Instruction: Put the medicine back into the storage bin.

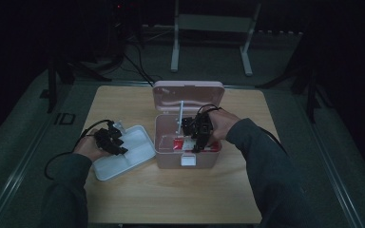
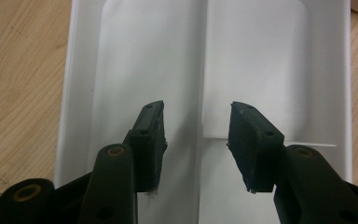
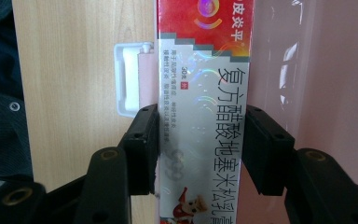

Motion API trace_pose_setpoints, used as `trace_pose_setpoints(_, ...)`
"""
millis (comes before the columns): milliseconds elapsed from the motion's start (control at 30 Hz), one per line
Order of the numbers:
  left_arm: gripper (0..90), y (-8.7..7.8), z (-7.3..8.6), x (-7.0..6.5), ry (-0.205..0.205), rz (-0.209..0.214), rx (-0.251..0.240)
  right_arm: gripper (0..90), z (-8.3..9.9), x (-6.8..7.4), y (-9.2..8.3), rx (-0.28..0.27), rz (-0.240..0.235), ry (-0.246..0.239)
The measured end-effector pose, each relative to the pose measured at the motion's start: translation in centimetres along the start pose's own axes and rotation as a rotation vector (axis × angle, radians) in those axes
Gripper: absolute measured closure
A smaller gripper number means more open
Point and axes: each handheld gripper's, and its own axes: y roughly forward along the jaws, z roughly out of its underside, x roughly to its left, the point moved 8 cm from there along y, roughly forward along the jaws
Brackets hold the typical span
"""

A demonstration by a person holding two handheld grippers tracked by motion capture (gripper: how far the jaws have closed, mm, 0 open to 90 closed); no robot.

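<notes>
Nearest us, our left gripper [image 2: 196, 140] hangs over the white divided tray [image 2: 81, 93], jaws apart with nothing between them. Our right gripper [image 3: 200, 149] is clamped on a red-and-silver carton [image 3: 200, 93], one pad on each long side, down inside the pink box [image 1: 187, 154]. In the right gripper view the carton's long axis runs straight along the jaws, away from the camera. It bears Chinese print and "30", with a cartoon figure at the near end. The box's white latch [image 3: 128, 79] faces us, its lid [image 1: 188, 95] stands open. Everything rests on a light wooden table [image 1: 171, 194]; the room beyond is dark, with a white frame stand [image 1: 214, 28].
</notes>
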Motion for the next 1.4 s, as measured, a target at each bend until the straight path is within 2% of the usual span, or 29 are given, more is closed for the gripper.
trace_pose_setpoints(267,55.5,0.0,0.1,0.0,-0.006,-0.001,-0.004,45.7,0.0,0.5,0.2,0.003,-0.055,-0.006)
trace_pose_setpoints(400,55.6,0.0,0.1,0.0,-0.008,-0.001,-0.004,42.8,0.0,0.5,-0.1,-0.009,-0.053,-0.002)
trace_pose_setpoints(600,55.5,0.1,0.1,-0.1,-0.008,0.000,-0.003,44.0,0.1,0.4,-0.7,-0.047,-0.027,0.004)
trace_pose_setpoints(733,55.5,0.0,0.0,-0.1,-0.008,0.001,-0.002,44.9,0.4,0.5,-1.0,-0.046,-0.013,0.000)
trace_pose_setpoints(800,55.5,0.0,0.0,0.0,-0.007,0.000,-0.002,48.8,0.8,0.5,-1.4,-0.055,0.002,-0.003)
trace_pose_setpoints(1000,55.2,-0.1,-0.4,-0.1,-0.002,0.003,-0.005,54.6,1.6,0.0,-2.0,-0.095,0.036,0.021)
trace_pose_setpoints(1233,55.0,0.3,-0.8,-0.3,0.000,0.005,-0.008,56.4,2.8,-0.6,-2.1,-0.148,0.075,0.063)
trace_pose_setpoints(1333,54.8,0.3,-0.9,-0.4,-0.002,0.005,-0.010,56.9,3.3,-0.9,-2.1,-0.164,0.108,0.070)
trace_pose_setpoints(1400,54.7,0.3,-1.0,-0.3,0.000,0.005,-0.011,57.2,3.5,-0.9,-2.3,-0.190,0.110,0.078)
